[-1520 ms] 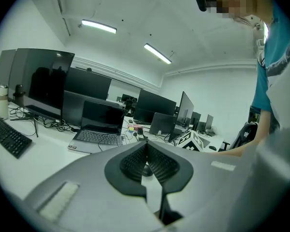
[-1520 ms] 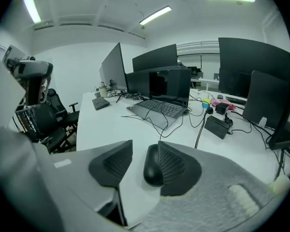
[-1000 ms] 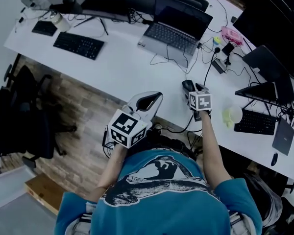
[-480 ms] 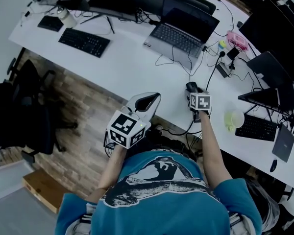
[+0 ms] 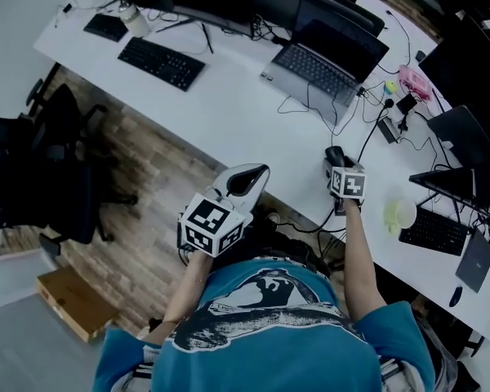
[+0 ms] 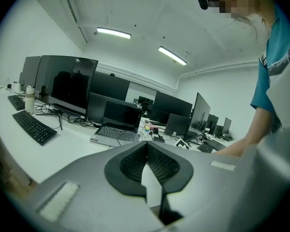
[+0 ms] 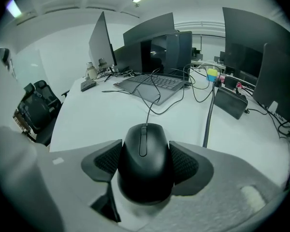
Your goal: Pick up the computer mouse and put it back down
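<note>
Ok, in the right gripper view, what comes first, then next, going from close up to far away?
computer mouse → its cable → open laptop → dark monitor behind the laptop

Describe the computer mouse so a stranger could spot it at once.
On the long white desk, find the open grey laptop. Nearer the person, by the desk's front edge, the right gripper is closed on the black mouse. It is the only thing clamped in a gripper, a rounded shell trailing a thin cord.
</note>
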{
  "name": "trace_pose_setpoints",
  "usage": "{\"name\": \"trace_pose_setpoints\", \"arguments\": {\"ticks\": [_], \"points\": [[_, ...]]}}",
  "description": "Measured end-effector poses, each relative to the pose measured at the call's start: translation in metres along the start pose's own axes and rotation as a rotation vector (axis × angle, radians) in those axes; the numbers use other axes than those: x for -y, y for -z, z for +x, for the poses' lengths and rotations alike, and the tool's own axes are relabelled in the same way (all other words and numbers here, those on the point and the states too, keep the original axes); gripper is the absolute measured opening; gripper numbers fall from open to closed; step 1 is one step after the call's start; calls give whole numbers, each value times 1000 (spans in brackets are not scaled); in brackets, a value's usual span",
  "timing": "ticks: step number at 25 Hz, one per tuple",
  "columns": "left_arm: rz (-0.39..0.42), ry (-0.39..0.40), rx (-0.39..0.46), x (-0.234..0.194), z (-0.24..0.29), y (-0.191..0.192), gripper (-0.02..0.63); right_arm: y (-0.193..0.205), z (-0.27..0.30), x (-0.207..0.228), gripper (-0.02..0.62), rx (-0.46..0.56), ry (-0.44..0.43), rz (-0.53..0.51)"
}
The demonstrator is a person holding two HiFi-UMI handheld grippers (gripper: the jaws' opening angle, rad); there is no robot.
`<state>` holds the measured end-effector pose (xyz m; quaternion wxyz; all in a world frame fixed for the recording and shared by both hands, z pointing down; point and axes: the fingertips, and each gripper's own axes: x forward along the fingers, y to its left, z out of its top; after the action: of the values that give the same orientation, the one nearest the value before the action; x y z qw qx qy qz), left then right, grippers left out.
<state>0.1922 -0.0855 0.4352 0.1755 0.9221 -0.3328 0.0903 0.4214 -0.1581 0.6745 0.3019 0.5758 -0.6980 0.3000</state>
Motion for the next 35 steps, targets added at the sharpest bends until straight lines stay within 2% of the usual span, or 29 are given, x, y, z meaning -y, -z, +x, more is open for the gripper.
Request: {"name": "trace_pose_setpoints", "arguments": {"ticks": [4,8,16,21,27,35], "points": [[-16,-6,-1,-6,-6,1,14,-9,-10,-11,302,38,-26,-36],[-16,1,-17,-17,-8,2,14,-37,-29,-31,302,119,-65,-41],[-9,7,6,-60,-5,-22,14,-119,-77,-76,302,312,-133,-36],[-19,-9,18,-97,-11,-35,14,-170,-94,-118,302,394,-197,-55],[-36,-44,32,-146,-24,-46,14,-220,-91,-170,302,442,-257,-117],[-51,-61,47,-198,-42,-57,14,-267,-59,-233,302,452,-312,-166]]}}
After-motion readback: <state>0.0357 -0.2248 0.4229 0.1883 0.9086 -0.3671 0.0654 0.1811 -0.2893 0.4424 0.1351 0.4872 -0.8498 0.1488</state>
